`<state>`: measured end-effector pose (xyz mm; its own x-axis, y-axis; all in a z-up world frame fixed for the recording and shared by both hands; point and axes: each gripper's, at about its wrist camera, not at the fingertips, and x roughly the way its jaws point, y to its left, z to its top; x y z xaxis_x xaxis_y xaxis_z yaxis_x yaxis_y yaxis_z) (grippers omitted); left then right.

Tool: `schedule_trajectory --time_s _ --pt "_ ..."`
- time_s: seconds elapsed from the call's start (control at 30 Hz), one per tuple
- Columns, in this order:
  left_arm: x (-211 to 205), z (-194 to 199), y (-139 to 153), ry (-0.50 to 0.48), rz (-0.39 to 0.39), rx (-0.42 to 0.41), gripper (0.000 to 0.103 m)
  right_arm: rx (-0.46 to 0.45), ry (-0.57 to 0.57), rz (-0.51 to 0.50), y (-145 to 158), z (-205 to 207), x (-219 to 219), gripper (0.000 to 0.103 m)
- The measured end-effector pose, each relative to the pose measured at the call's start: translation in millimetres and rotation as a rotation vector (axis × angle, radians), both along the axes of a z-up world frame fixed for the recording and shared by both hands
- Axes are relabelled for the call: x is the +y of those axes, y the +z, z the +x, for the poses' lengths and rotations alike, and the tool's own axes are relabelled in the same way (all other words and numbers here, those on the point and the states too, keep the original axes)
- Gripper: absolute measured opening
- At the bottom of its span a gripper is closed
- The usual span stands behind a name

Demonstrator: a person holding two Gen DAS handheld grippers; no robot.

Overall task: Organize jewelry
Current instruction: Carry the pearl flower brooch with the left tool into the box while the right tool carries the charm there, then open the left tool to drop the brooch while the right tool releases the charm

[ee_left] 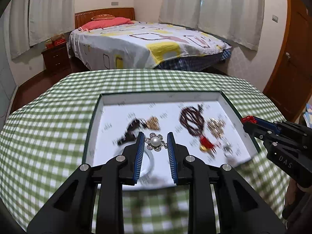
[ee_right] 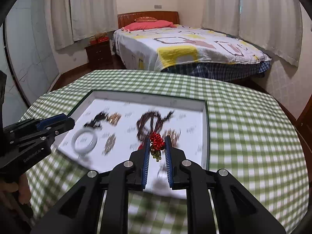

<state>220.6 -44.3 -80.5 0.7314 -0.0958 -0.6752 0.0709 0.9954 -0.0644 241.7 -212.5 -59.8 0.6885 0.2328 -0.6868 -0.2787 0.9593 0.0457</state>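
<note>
A shallow white tray [ee_left: 161, 97] lies on the green checked tablecloth and holds several pieces of jewelry. My left gripper [ee_left: 155, 142] is shut on a pearl flower brooch [ee_left: 155, 142], sharp against the blurred tray below. My right gripper [ee_right: 157, 144] is shut on a red knotted charm with a gold pendant [ee_right: 156, 143], lifted over the tray's right half; it also shows in the left wrist view [ee_left: 248, 120]. In the tray lie a dark beaded bracelet [ee_left: 192, 120], a gold piece [ee_left: 153, 123], a dark hair piece [ee_left: 130, 130] and a white bangle [ee_right: 84, 140].
The tablecloth [ee_right: 243, 128] covers the whole table around the tray. Behind the table stand a bed [ee_left: 148, 42], a nightstand [ee_left: 56, 57] and a wooden door [ee_left: 292, 68] at the right. Curtains hang along the walls.
</note>
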Motion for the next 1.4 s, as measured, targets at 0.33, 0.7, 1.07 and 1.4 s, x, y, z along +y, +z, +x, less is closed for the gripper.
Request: schedule_trajectory --time_s 0.33,0.7,1.07,1.4 --pt "22.5 73.8 -13.1 0.041 0.042 -0.005 0.023 0.001 -0.053 0.0 -18.6 70.1 -1.1 0.016" --pt "43.7 143.0 -51.5 0.047 0.016 0.164 0.024 0.174 -0.084 -0.025 -56.4 129.9 -5.3 0.016" --pt "49.5 155.8 -67.8 0.029 -0.046 0.278 0.03 0.243 -0.077 -0.064 -65.0 136.4 2.3 0.018" --pt "52.8 149.2 -61.8 0.055 -0.041 0.238 0.056 0.194 -0.102 -0.055 -58.3 130.7 -4.3 0.051"
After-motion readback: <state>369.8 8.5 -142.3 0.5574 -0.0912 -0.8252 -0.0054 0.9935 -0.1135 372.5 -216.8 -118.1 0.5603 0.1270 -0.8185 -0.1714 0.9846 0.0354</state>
